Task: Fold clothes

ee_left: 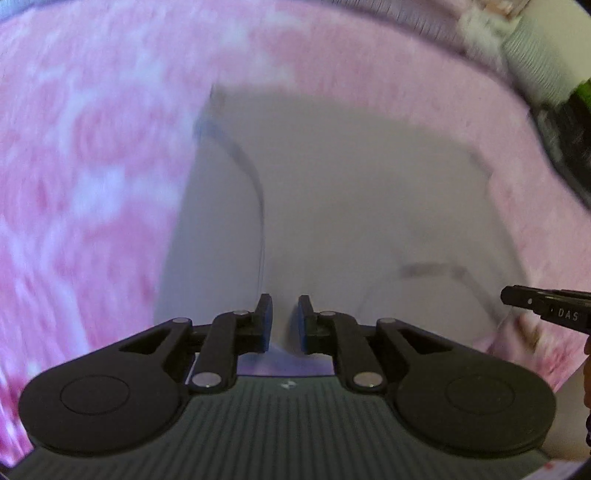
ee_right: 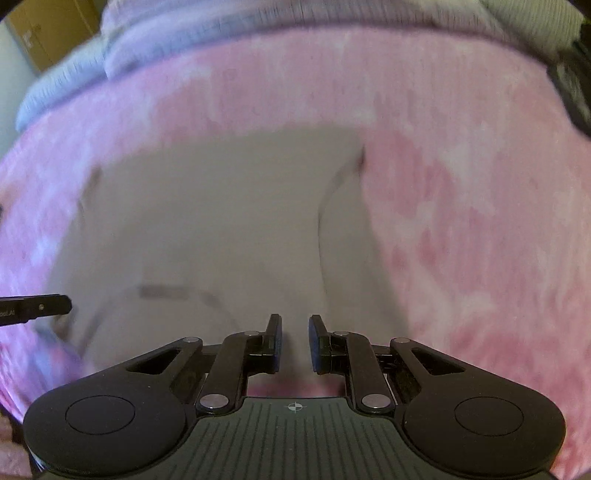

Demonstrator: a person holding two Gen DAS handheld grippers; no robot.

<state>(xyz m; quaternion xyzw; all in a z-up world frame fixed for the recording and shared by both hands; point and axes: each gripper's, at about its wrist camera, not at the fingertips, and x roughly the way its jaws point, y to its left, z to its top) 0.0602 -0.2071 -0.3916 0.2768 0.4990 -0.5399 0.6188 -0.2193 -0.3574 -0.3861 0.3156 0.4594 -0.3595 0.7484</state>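
A white garment [ee_left: 351,206] lies spread on a pink mottled blanket [ee_left: 81,155], blurred by motion. My left gripper [ee_left: 285,306] sits at the garment's near edge, its blue-padded fingers drawn close together with white cloth pinched between them. A dark seam line [ee_left: 255,184] runs away from the left finger. In the right wrist view the same white garment [ee_right: 221,221] fills the middle, and my right gripper [ee_right: 295,325] is likewise narrowed on its near edge. Each gripper's black tip shows at the side of the other view.
The pink blanket [ee_right: 461,221] surrounds the garment on all sides. A pale lavender ribbed cover [ee_right: 147,40] lies along the far edge. A cardboard box [ee_right: 48,33] stands at the far left, and dark items [ee_left: 565,140] sit at the far right.
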